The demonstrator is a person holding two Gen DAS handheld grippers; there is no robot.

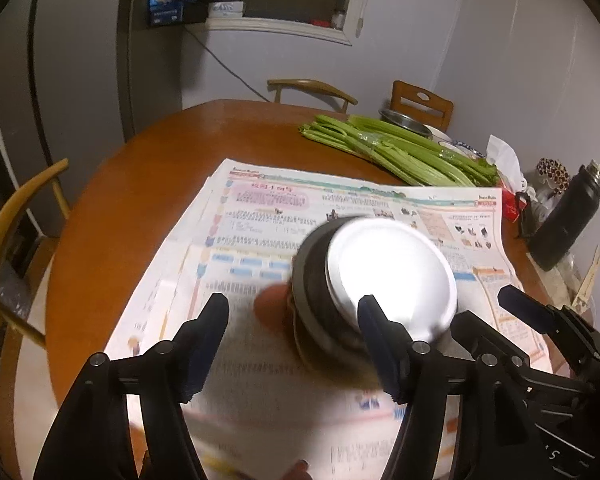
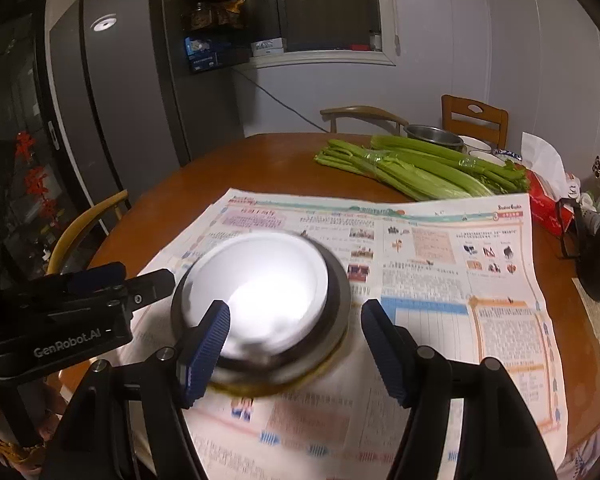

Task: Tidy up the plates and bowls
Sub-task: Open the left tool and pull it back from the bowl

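Observation:
A stack of upturned bowls, a shiny metal one [image 1: 388, 276] on top of darker ones, sits on the newspaper [image 1: 260, 224] in the middle of the round wooden table [image 1: 148, 160]. It also shows in the right wrist view [image 2: 260, 296]. My left gripper [image 1: 296, 340] is open, its right finger in front of the stack, the stack mostly to its right. My right gripper [image 2: 296, 340] is open, its left finger in front of the stack. The stack looks blurred. The right gripper shows at the right in the left wrist view [image 1: 540, 320].
A bunch of celery [image 2: 416, 168] lies at the far side of the table. A steel bowl [image 2: 434, 136] and white dishes [image 2: 476, 146] stand behind it. A black flask [image 1: 568, 220], a red tissue pack [image 2: 548, 208] and clutter are at the right. Chairs ring the table.

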